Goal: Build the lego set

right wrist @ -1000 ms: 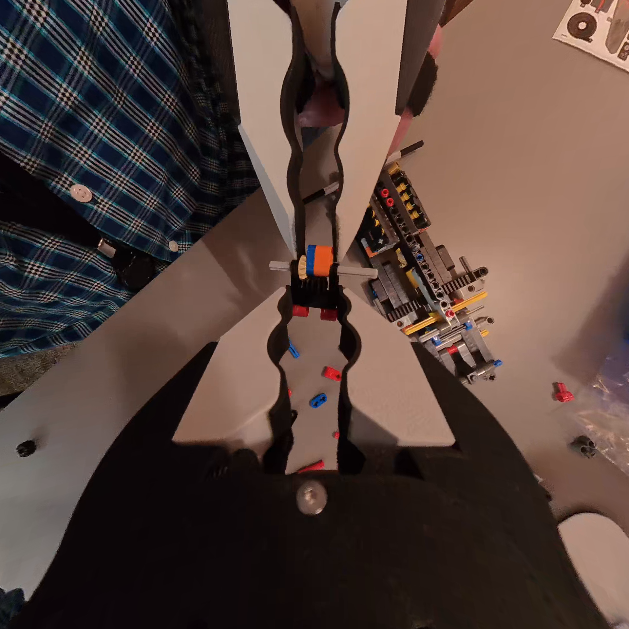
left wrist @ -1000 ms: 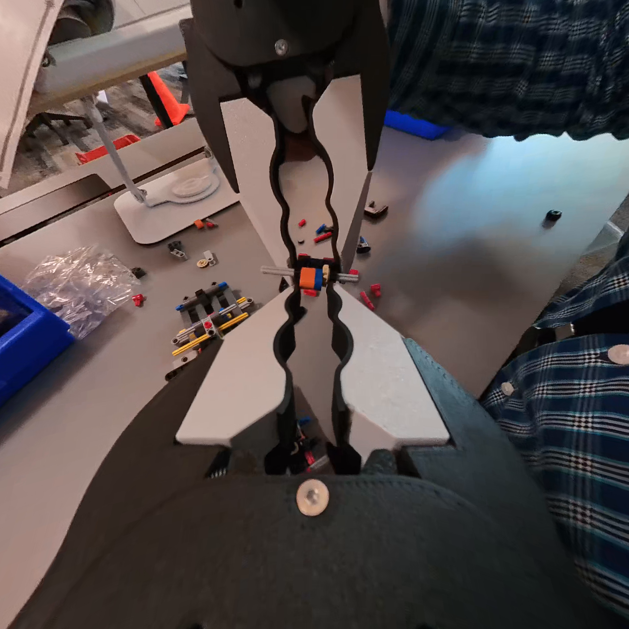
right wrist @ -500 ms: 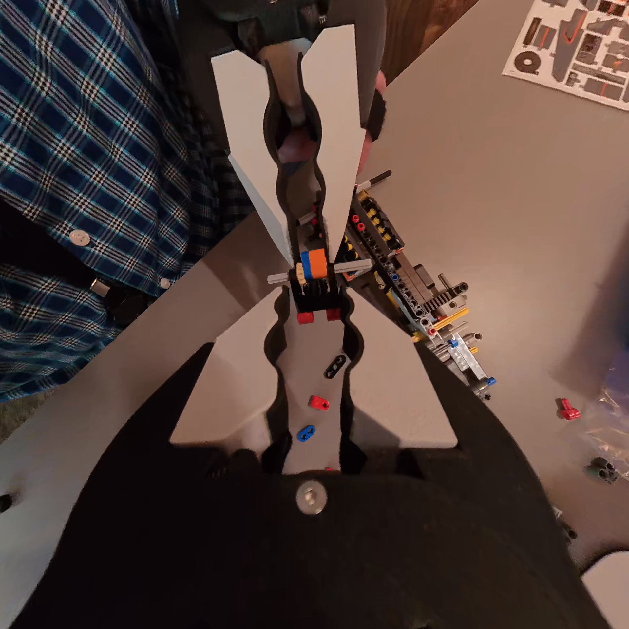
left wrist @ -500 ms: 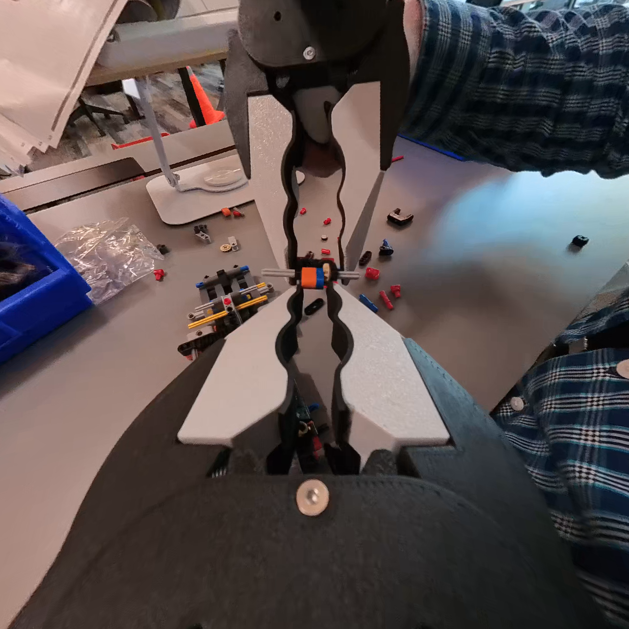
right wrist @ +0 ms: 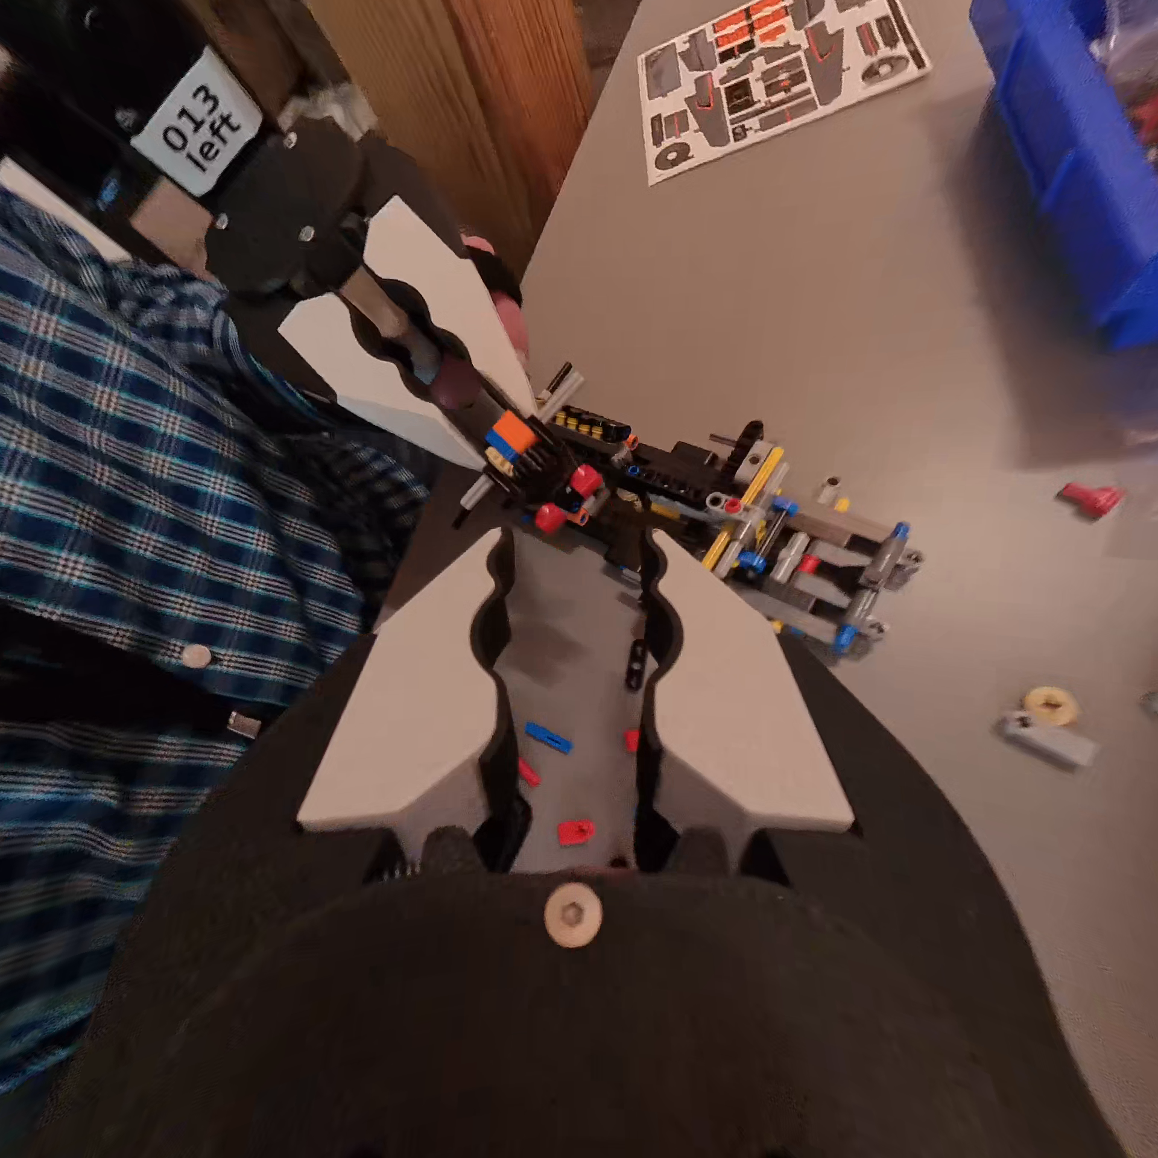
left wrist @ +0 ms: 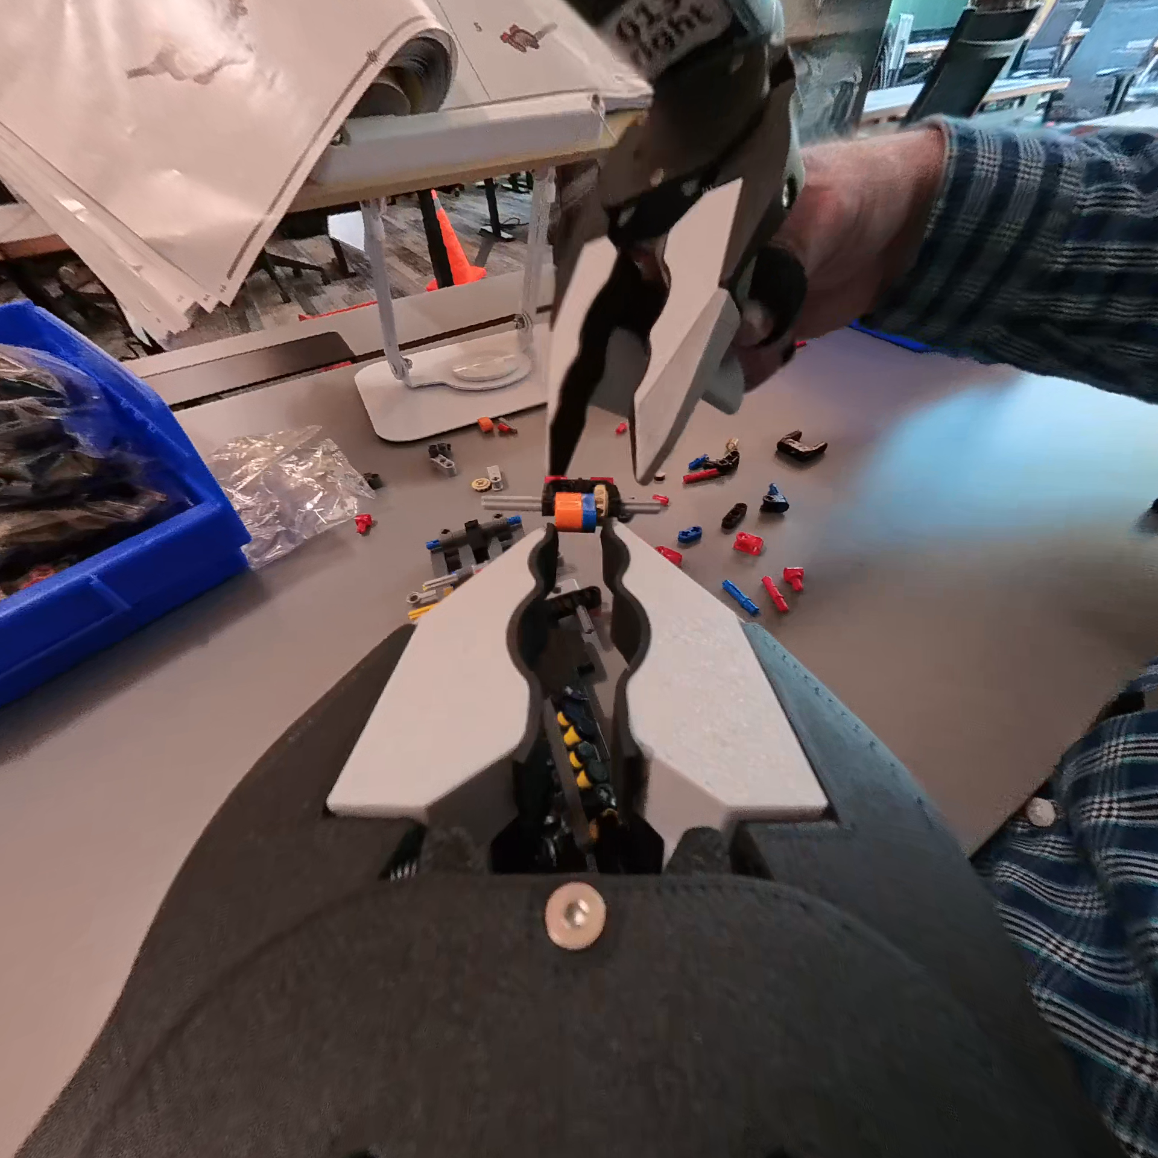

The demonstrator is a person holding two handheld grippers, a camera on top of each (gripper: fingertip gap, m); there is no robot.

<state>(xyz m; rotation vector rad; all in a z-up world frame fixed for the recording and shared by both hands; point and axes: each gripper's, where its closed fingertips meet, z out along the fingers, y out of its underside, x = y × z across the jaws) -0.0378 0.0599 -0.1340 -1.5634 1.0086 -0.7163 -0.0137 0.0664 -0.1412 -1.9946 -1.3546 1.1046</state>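
My left gripper (left wrist: 576,531) is shut on a small assembly (left wrist: 576,506): a grey axle carrying an orange and a blue bush, a tan piece and a black gear block. It is held above the grey table. My right gripper (left wrist: 598,473) hangs just behind and above it, jaws apart, with one tip close to the assembly. In the right wrist view my right gripper (right wrist: 576,540) is open and empty. The left gripper (right wrist: 501,442) holds the assembly (right wrist: 532,467) just beyond it. The larger black, grey and yellow chassis (right wrist: 796,539) lies on the table under and right of both.
Loose red, blue and black pieces (left wrist: 745,561) are scattered on the table (left wrist: 940,595). A blue bin (left wrist: 94,551) and a clear plastic bag (left wrist: 288,482) are at the left, a white stand base (left wrist: 451,388) behind. A sticker sheet (right wrist: 777,81) lies far off. A person's plaid shirt (right wrist: 156,451) is close. Both grippers' tips are close together, under 4 cm apart.
My right gripper has opened, let go of the small assembly and drawn back and tilted. My left gripper keeps the assembly and has moved it over the chassis.
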